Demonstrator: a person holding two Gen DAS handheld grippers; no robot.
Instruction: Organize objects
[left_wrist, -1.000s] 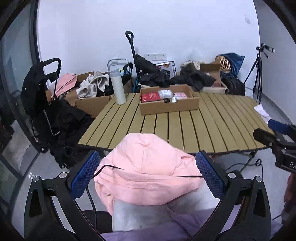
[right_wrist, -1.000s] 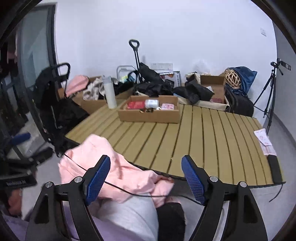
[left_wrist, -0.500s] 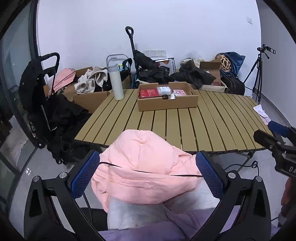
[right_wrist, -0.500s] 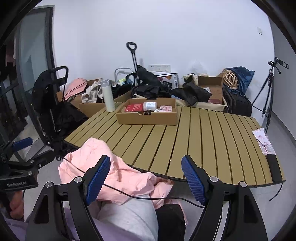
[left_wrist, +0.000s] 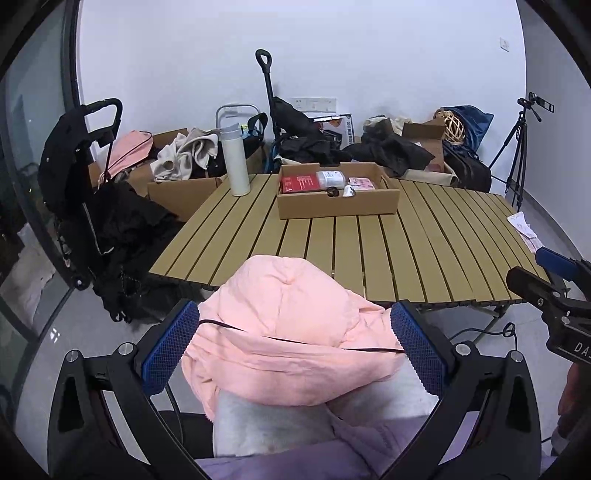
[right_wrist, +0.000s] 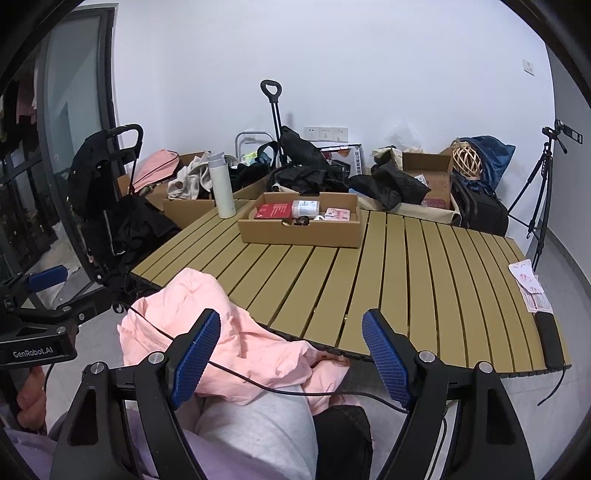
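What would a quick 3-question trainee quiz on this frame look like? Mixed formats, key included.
1. True or false: the white bottle stands inside the cardboard box.
2. Multiple choice: the pink garment lies A) spread flat mid-table, B) on the person's lap at the near edge of the slatted table, C) in the box.
3. Fill in: both the left tool and the right tool are ____, holding nothing.

Key:
1. False; it stands upright on the table, left of the box.
2. B.
3. Open.
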